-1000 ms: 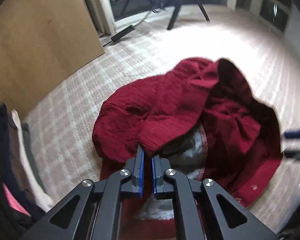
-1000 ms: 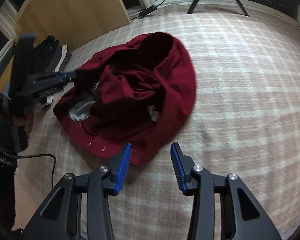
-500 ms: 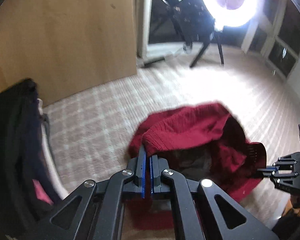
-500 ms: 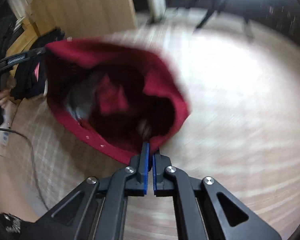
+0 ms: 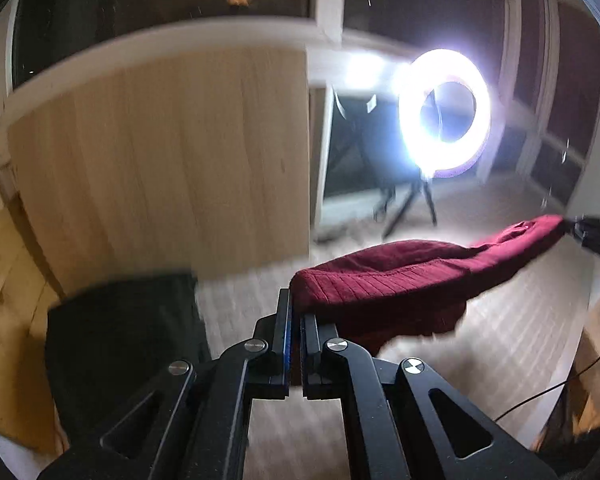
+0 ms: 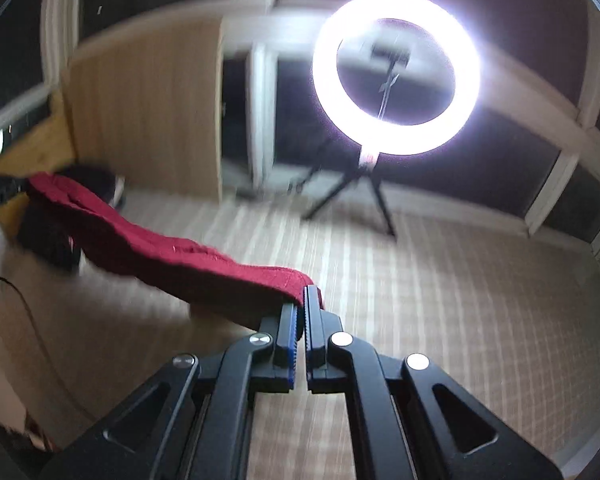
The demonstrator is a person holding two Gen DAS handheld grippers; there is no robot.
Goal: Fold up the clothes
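Note:
A dark red knit garment (image 5: 412, 276) hangs stretched in the air between my two grippers, above the checked carpet. My left gripper (image 5: 294, 308) is shut on its ribbed edge at one end. My right gripper (image 6: 302, 300) is shut on the other end, and the garment (image 6: 172, 256) runs from it up to the left. The right gripper also shows at the right edge of the left wrist view (image 5: 592, 232), and the left gripper at the left edge of the right wrist view (image 6: 0, 192). The garment's lower part hangs below the held edge, blurred.
A lit ring light on a tripod (image 6: 396, 76) stands at the far side of the beige checked carpet (image 6: 460, 300). A pale wooden panel (image 5: 172, 168) leans at the left. A dark pile of clothes (image 5: 120, 340) lies at the left. A black cable (image 6: 32, 320) runs over the floor.
Both grippers have lifted the red garment off the carpet and pulled it out between them. The right gripper, open a second ago, has shut on the garment's edge. Both views now tilt upward.

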